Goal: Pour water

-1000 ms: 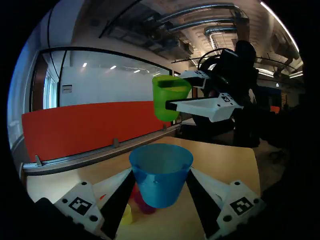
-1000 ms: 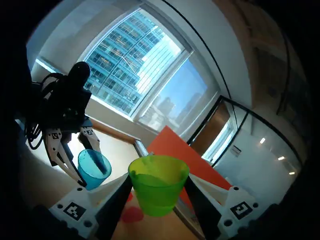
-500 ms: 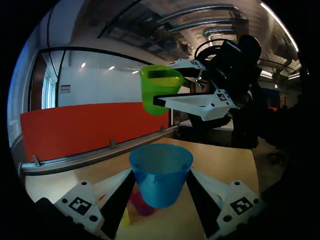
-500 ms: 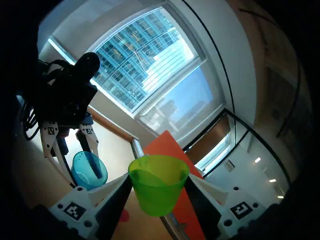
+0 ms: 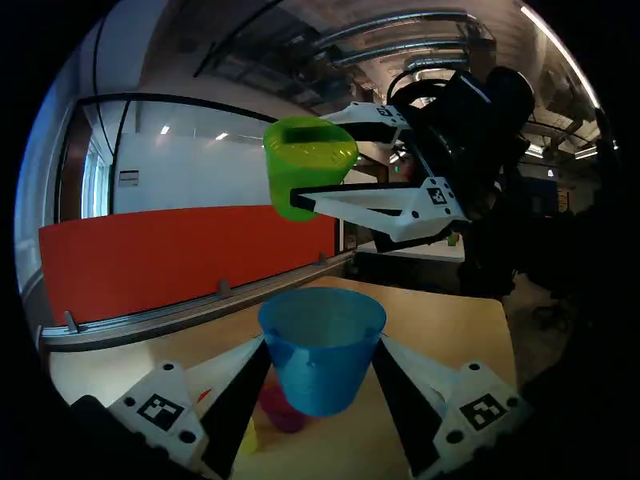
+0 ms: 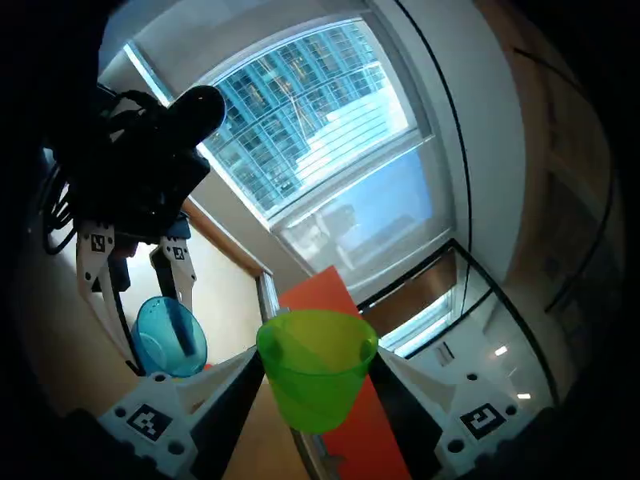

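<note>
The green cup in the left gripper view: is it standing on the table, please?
No, the right gripper holds the green cup in the air, higher than the blue cup.

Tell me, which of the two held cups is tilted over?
The green cup. It is held up high and leans over to one side, while the blue cup is held upright, lower down.

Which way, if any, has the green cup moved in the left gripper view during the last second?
Yes. Against the orange panel, the green cup has moved up and to the left, and its base now overlaps less of the panel's top edge.
</note>
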